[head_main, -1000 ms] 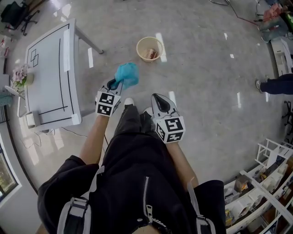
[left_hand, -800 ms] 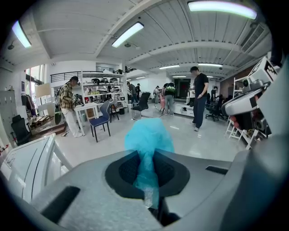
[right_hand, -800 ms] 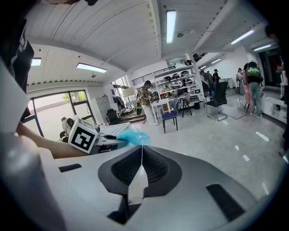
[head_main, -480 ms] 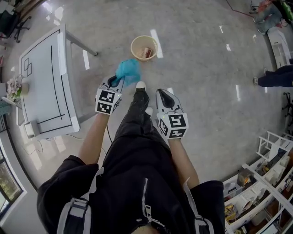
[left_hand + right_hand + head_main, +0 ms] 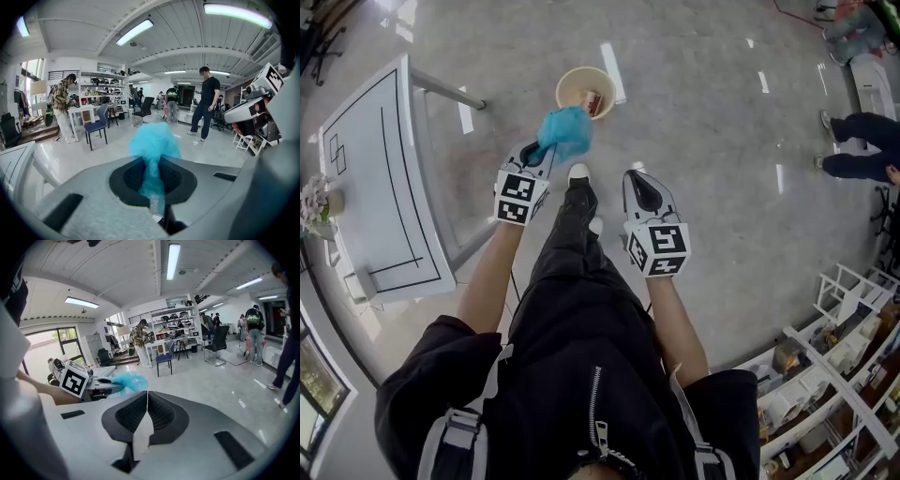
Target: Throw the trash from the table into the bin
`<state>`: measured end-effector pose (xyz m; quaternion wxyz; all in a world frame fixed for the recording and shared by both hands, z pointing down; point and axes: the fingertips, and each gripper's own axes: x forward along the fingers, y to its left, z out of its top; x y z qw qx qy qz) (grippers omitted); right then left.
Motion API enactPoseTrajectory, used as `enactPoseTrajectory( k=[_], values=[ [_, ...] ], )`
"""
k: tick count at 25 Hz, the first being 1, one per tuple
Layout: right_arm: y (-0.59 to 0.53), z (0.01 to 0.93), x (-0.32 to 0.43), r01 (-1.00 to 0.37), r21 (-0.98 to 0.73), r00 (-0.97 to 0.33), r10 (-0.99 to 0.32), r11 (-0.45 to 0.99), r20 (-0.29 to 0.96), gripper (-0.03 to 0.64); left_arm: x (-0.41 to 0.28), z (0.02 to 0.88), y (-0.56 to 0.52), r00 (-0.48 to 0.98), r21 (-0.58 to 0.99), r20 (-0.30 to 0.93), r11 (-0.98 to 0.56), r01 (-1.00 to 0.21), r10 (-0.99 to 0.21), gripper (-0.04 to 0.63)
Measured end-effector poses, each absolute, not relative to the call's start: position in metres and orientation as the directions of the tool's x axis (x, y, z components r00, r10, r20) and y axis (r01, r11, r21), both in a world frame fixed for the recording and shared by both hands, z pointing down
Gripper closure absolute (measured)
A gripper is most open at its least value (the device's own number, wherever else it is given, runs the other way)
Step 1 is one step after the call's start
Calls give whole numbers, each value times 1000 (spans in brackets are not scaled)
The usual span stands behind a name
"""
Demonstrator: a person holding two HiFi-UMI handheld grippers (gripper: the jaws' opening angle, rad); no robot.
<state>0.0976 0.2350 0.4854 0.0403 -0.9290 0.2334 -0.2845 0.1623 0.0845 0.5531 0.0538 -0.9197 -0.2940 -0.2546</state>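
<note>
Turquoise crinkled wrapper (image 5: pixel 564 131), bunched into a loose wad, pinched by a thin tail between the fingers (image 5: pixel 131 176) of the left gripper (image 5: pixel 544 152) and puffing out beyond their tips. Held in the air over the floor (image 5: pixel 712 159), well clear of the tabletop (image 5: pixel 366 169). From the head camera, seen just at the near rim of the bin (image 5: pixel 565 82), not over its mouth. Fingers clenched tight on that tail, going by the left gripper view.

Bin pale, round and open-topped, standing on the glossy grey floor, with a brownish-red scrap (image 5: pixel 594 101) lying inside.

Right gripper (image 5: pixel 639 180) beside the left one and apart from it, pointing the same way. Its fingers pressed together at the tips, holding nothing.

Square black-and-white markers on the cube of each gripper, made up of blocky code shapes.

White tabletop off to the left, drawn with thin black lines: one long frame and a small pair of boxes near a corner.

Black trousers (image 5: pixel 572 272) and a white shoe (image 5: pixel 578 172) between the two grippers. Another person's dark-clad legs (image 5: pixel 858 127) at the right edge. White shelves (image 5: pixel 844 366) crowded with goods at the lower right.

Further off in the left gripper view, several people standing, a blue chair (image 5: pixel 96 126) and long strip lights (image 5: pixel 135 32) on the ceiling.
</note>
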Motion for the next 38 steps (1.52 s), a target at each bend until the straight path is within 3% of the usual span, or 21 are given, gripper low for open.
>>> enactPoseTrajectory(
  k=[14, 28, 38],
  values=[
    [229, 497, 227, -388, -209, 703, -435, -898, 563, 606, 307, 583, 77, 687, 69, 501, -815, 575, 527, 580],
    [266, 555, 263, -299, -237, 719, -381, -924, 581, 606, 379, 659, 103, 692, 76, 498, -821, 566, 523, 580],
    [288, 628, 281, -336, -228, 684, -403, -914, 608, 606, 423, 730, 114, 734, 53, 468, -844, 533, 492, 580]
  ],
)
